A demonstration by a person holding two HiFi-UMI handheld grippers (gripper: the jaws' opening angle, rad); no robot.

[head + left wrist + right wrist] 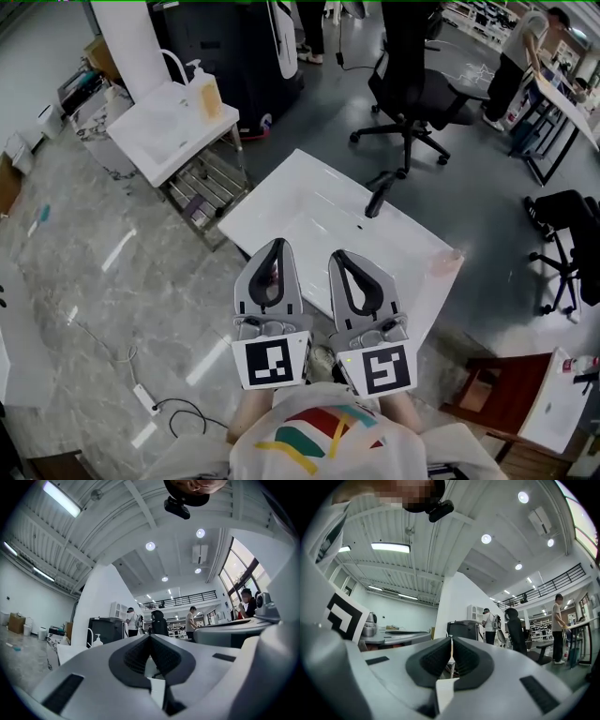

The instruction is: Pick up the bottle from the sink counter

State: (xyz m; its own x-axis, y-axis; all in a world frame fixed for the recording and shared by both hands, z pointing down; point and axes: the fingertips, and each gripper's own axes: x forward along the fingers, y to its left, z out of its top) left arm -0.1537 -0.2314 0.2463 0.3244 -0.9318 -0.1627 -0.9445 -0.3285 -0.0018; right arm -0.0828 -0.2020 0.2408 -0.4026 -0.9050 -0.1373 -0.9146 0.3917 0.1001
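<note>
A pump bottle [204, 89] with yellowish liquid stands on the small white sink counter [159, 131] at the upper left; in the left gripper view the bottle [97, 641] shows far off at the left. A pale pinkish object [448, 262], too blurred to identify, lies at the right corner of the large white sink counter [309, 211] in front of me. My left gripper [277, 246] and right gripper [339, 255] are held side by side over the near edge of this counter, both shut with nothing between the jaws. Their tips meet in the left gripper view [150, 636] and the right gripper view [451, 639].
A black faucet [378, 199] rises from the large sink. A black office chair [417, 94] stands behind it and another chair [567, 234] at the right. A person [520, 56] stands at the upper right. A power strip [145, 398] lies on the floor at lower left.
</note>
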